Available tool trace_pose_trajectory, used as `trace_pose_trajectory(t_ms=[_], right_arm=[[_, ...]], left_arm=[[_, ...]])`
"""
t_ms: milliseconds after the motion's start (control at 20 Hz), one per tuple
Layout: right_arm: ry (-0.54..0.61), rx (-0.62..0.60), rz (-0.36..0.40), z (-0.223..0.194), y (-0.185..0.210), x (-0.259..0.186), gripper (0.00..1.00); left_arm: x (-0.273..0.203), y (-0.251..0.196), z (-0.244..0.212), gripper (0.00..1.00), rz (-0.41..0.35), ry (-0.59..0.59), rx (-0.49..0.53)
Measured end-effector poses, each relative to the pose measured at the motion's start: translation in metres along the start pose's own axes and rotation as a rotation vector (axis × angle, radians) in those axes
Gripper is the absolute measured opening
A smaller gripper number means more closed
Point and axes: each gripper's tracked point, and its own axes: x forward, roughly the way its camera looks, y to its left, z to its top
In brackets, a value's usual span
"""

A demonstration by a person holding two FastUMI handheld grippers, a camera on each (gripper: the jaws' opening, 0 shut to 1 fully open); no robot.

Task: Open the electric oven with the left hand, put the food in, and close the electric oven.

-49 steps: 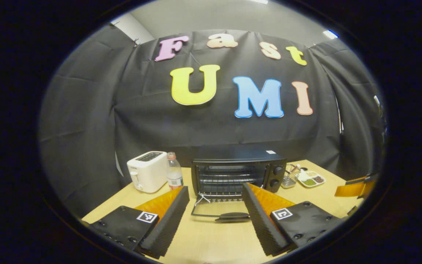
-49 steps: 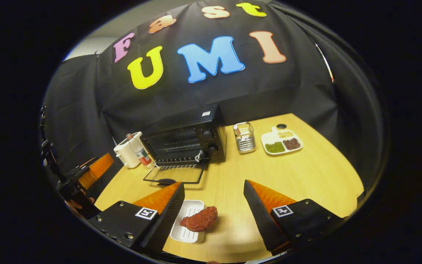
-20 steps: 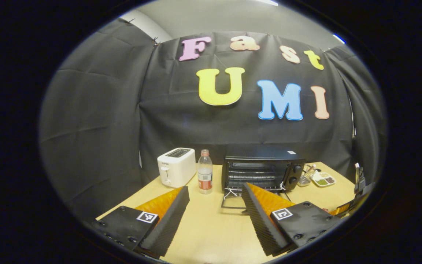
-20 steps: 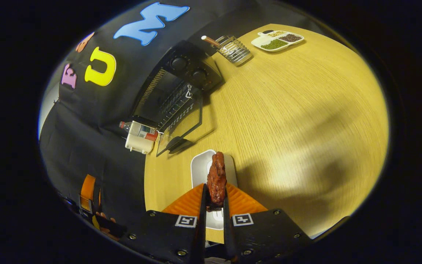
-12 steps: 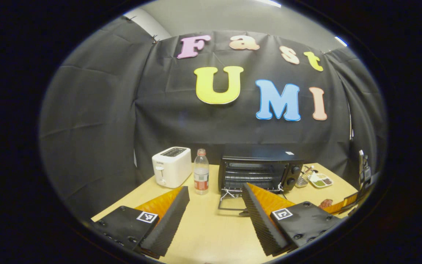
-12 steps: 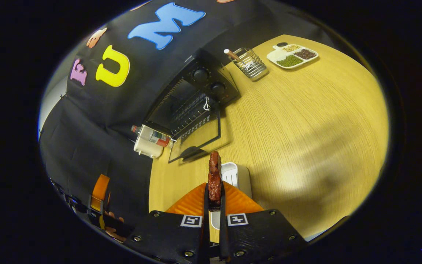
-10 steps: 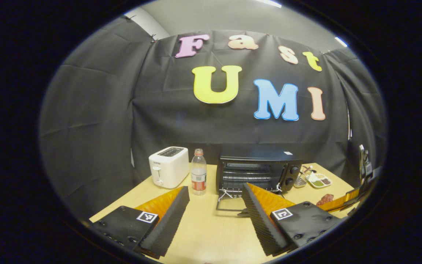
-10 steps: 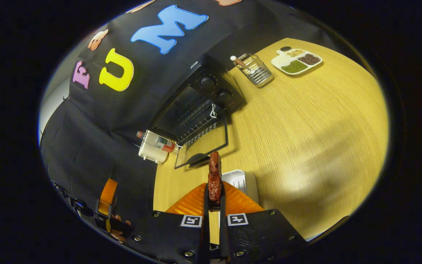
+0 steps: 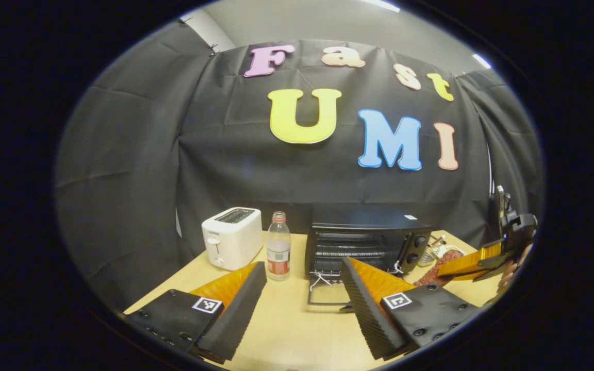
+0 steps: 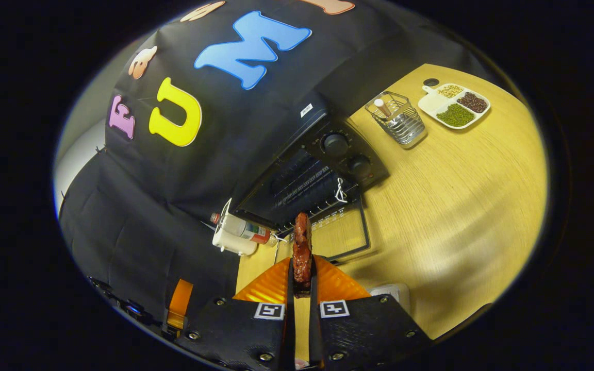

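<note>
The black electric oven [image 9: 364, 234] stands at the back of the table with its glass door [image 9: 328, 296] folded down flat. My left gripper [image 9: 302, 268] hangs open over the table in front of it, holding nothing. In the right gripper view my right gripper [image 10: 301, 281] is shut on a reddish-brown piece of meat [image 10: 302, 247], held on edge above the lowered door [image 10: 341, 232] and pointing at the oven [image 10: 317, 170] cavity. The left gripper view shows that right gripper [image 9: 469, 263] with the meat [image 9: 431, 270] to the right of the oven.
A white toaster [image 9: 231, 237] and a plastic bottle [image 9: 278, 246] stand left of the oven. A wire basket [image 10: 400, 121] and a divided plate [image 10: 454, 105] of beans sit to its right. A white tray [image 10: 390, 293] lies on the wooden table [image 10: 457, 196] near me.
My right gripper shut on the meat, lifted it off the white tray and carried it over to the open oven door. My left gripper drew back from the door, still open.
</note>
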Motion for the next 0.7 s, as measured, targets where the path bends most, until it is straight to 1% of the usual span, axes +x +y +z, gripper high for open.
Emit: trace_pose_trajectory(t_ms=[250, 400, 500, 700], right_arm=[[-0.025, 0.012, 0.005, 0.011, 0.014, 0.036, 0.11], [-0.042, 0.011, 0.018, 0.017, 0.024, 0.06, 0.11], [-0.054, 0.007, 0.012, 0.022, 0.027, 0.077, 0.11], [-0.092, 0.036, 0.022, 0.036, 0.034, 0.115, 0.11]], left_arm=[[0.016, 0.026, -0.007, 1.0, 0.024, 0.022, -0.006], [0.02, 0.042, -0.012, 1.0, 0.052, 0.029, -0.006], [0.02, 0.052, -0.013, 1.0, 0.069, 0.04, -0.005], [0.019, 0.073, -0.02, 1.0, 0.114, 0.068, 0.004]])
